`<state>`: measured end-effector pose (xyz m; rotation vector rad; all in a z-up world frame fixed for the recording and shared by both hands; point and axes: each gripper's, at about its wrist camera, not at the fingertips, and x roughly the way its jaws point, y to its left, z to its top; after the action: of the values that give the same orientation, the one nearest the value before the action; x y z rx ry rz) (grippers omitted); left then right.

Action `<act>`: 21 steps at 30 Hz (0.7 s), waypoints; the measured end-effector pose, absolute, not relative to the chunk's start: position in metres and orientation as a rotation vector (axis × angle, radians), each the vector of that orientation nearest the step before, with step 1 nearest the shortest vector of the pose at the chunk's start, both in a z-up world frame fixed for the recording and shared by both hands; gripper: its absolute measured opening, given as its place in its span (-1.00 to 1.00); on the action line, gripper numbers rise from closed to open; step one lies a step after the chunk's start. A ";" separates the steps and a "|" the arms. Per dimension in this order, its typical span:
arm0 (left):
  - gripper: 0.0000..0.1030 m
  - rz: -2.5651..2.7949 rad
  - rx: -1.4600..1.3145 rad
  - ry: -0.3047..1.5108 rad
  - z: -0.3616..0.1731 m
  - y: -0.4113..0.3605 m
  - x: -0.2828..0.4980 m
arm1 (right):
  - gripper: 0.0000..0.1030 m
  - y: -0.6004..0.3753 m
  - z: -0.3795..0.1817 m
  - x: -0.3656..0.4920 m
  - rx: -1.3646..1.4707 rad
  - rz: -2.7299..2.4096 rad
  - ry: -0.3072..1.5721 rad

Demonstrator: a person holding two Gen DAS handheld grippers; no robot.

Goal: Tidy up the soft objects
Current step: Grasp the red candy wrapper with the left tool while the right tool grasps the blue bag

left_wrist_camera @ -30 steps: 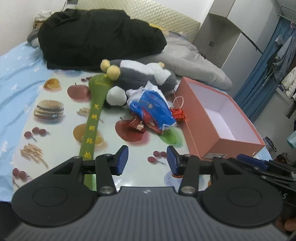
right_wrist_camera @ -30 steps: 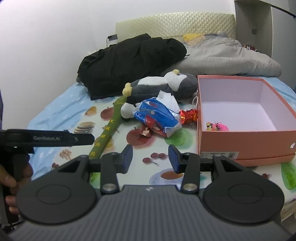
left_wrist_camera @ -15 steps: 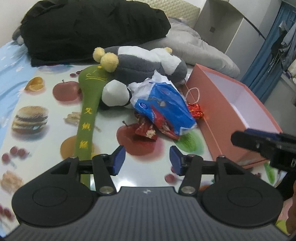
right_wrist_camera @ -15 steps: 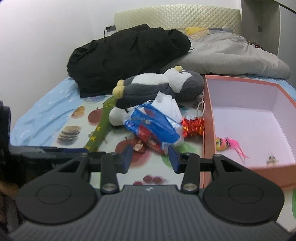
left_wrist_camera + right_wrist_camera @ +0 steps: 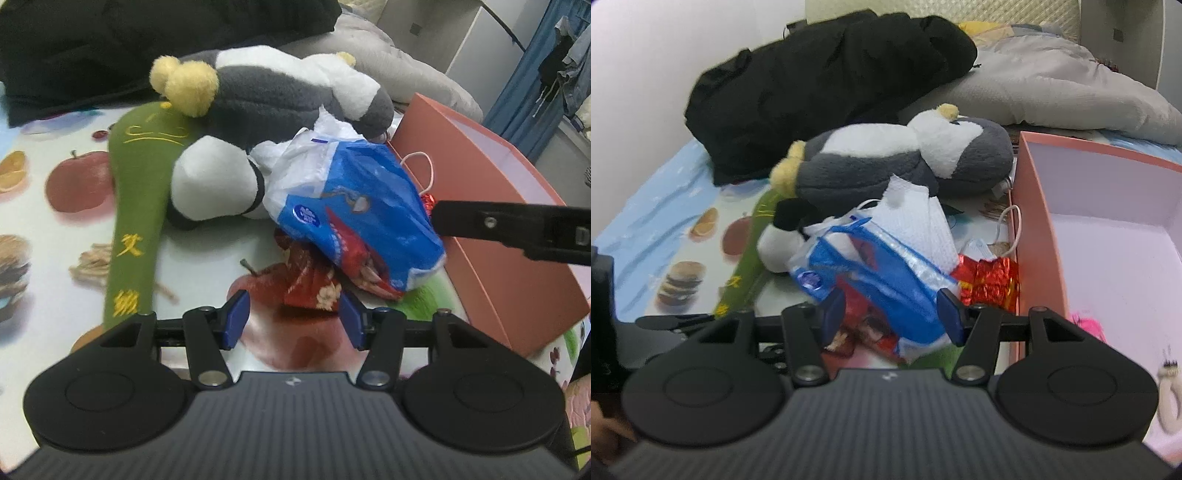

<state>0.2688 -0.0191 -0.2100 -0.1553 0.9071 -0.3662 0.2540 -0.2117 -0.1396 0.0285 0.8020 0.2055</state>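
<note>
A blue and white plastic bag (image 5: 879,273) lies on the fruit-print tablecloth (image 5: 66,236) against a grey and white penguin plush (image 5: 905,158). My right gripper (image 5: 892,314) has its jaws opening, with the bag's near end between the pads and not pressed. My left gripper (image 5: 293,319) is open just before a red snack packet (image 5: 314,291) that pokes out under the bag (image 5: 354,221). A green plush stick (image 5: 136,206) with yellow characters lies left of the penguin (image 5: 280,85). White tissue (image 5: 916,218) sticks out of the bag.
An open pink box (image 5: 1038,221) stands to the right and holds a small pink toy (image 5: 1086,325). Red foil (image 5: 990,280) lies against its wall. A black coat (image 5: 827,85) and a grey quilt (image 5: 1052,92) are heaped behind. The right tool's black bar (image 5: 517,229) crosses the box.
Both grippers have come forward and down onto the pile. The right jaws have spread wider and the blue bag now lies between them. The left jaws have widened a little.
</note>
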 end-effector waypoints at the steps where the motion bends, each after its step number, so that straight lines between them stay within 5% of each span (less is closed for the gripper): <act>1: 0.16 -0.373 -0.157 0.907 -0.212 -0.020 0.273 | 0.11 -0.210 -0.143 0.260 0.013 0.199 0.809; 9: 0.12 -0.434 -0.166 0.911 -0.225 -0.028 0.297 | 0.11 -0.210 -0.168 0.298 0.031 0.196 0.892; 14: -0.21 -0.437 -0.184 0.921 -0.227 -0.029 0.301 | 0.10 -0.210 -0.179 0.305 0.054 0.239 0.933; 16: -0.26 -0.429 -0.182 0.921 -0.226 -0.029 0.300 | -0.12 -0.209 -0.179 0.303 0.055 0.250 0.933; 17: -0.26 -0.427 -0.184 0.921 -0.226 -0.029 0.298 | -0.40 -0.208 -0.179 0.302 0.051 0.251 0.933; 21: -0.31 -0.409 -0.208 0.932 -0.223 -0.024 0.289 | -0.77 -0.204 -0.170 0.292 0.031 0.273 0.913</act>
<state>0.2887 -0.0242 -0.2233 -0.2084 0.9316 -0.4087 0.2915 -0.2038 -0.1703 0.0308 0.9133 0.2734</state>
